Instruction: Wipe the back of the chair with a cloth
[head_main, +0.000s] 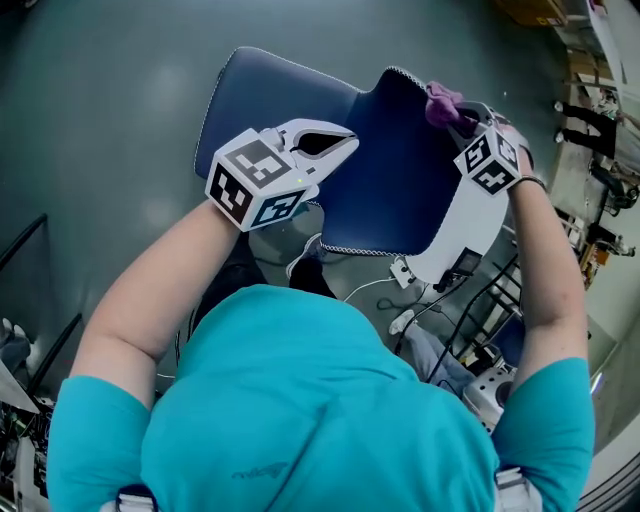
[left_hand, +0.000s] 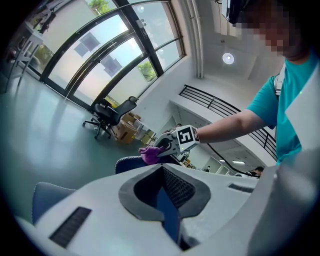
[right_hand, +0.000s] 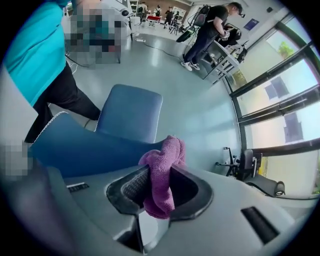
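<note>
Purple cloth (right_hand: 162, 172) is pinched tight in my right gripper (head_main: 462, 116), bunched up and pressed against the far right corner of the blue chair back (head_main: 390, 170). My left gripper (left_hand: 165, 202) has its jaws drawn narrow on the left edge of that back, and I see a blue strip wedged between them. The chair seat (head_main: 255, 95) lies beyond, far left.
</note>
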